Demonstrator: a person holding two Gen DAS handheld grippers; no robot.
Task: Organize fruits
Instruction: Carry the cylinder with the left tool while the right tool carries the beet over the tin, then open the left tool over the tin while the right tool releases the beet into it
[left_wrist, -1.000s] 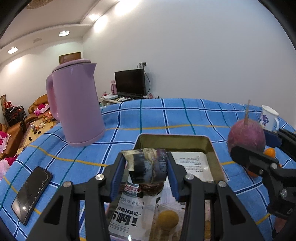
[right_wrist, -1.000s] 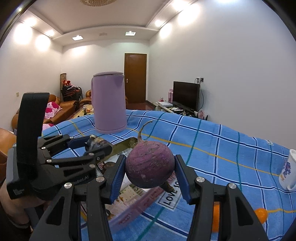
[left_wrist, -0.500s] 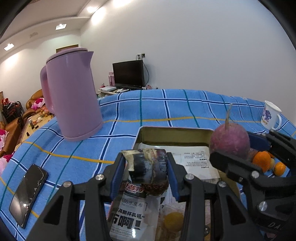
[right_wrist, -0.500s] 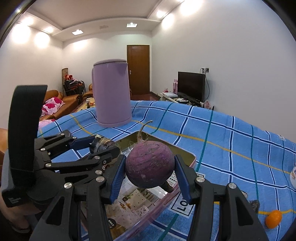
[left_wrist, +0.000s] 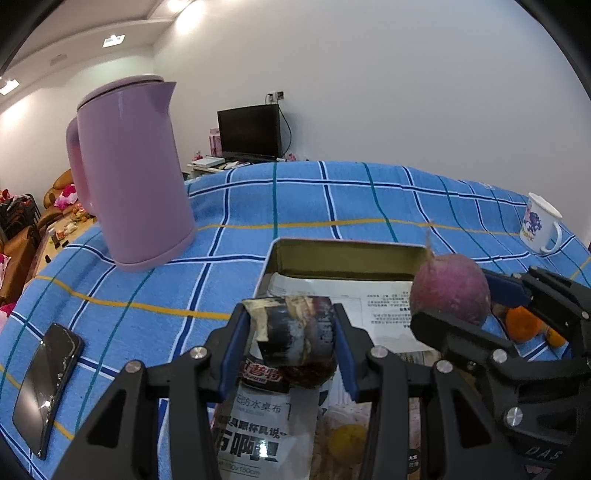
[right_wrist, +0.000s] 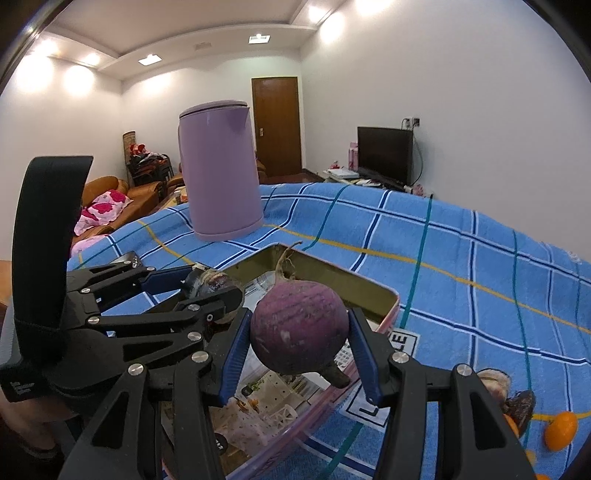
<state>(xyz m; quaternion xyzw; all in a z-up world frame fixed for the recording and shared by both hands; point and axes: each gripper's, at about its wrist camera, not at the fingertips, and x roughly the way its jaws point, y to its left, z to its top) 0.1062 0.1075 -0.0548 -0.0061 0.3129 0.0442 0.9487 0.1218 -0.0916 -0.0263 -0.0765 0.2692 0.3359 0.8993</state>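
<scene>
Far to the left of the left gripper (left_wrist: 291, 343), a flat black smartphone (left_wrist: 46, 384) lies on the blue plaid tablecloth (left_wrist: 332, 199). Ahead and to the left of those fingers stands a tall lilac plastic electric kettle (left_wrist: 129, 173), upright on the cloth. The left gripper itself is closed about halfway onto a dark, mottled, peeling fruit (left_wrist: 295, 334), pinched between its blue finger pads (left_wrist: 231, 350). It hangs above the shallow rectangular gold-coloured metal tin (left_wrist: 347, 254), whose floor is lined with printed paper. A small yellow round fruit (left_wrist: 347, 441) lies in the tin below the left gripper, seen between its fingers.

Just to the right, the right gripper (right_wrist: 299, 341) is closed part-way on a round purple radish with a thin root tail (right_wrist: 299, 325), held over the tin's right side; the two grippers sit close beside each other. Right of the right gripper, on the cloth outside the tin, lie small orange citrus fruits (right_wrist: 561, 430) and a dark wrinkled fruit (right_wrist: 521, 404) beside them. Farther ahead and to the right stands a white enamel mug with a purple pattern (left_wrist: 539, 223).
</scene>
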